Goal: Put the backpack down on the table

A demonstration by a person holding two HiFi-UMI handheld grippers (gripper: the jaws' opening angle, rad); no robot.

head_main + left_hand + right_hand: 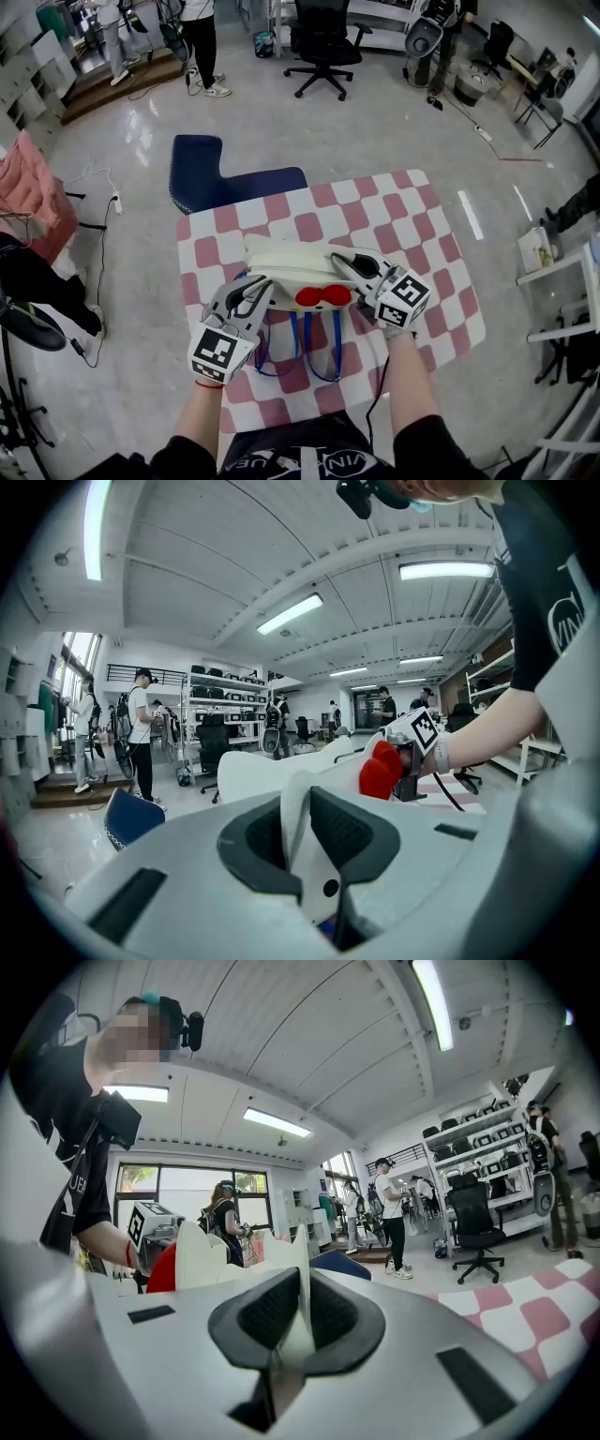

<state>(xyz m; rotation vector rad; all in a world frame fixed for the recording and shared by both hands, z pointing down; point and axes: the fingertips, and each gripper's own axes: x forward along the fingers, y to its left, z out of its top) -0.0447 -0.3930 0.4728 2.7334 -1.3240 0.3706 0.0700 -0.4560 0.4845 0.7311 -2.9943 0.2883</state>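
A white backpack (291, 262) with a red bow (323, 297) is held upright over the pink-and-white checked table (422, 234). Its blue straps (309, 347) trail toward me across the cloth. My left gripper (255, 294) is shut on the pack's top edge at the left, and my right gripper (349, 266) is shut on it at the right. In the left gripper view, a white fabric edge (298, 803) sits pinched between the jaws, with the bow (380, 766) beyond. In the right gripper view, white fabric (300, 1288) is likewise clamped. Whether the pack's base touches the table is hidden.
A dark blue chair (202, 173) stands against the table's far left edge. A black office chair (323, 47) and standing people (199, 37) are farther back. Pink cloth (33, 192) hangs at the left, and white desks (572, 281) stand at the right.
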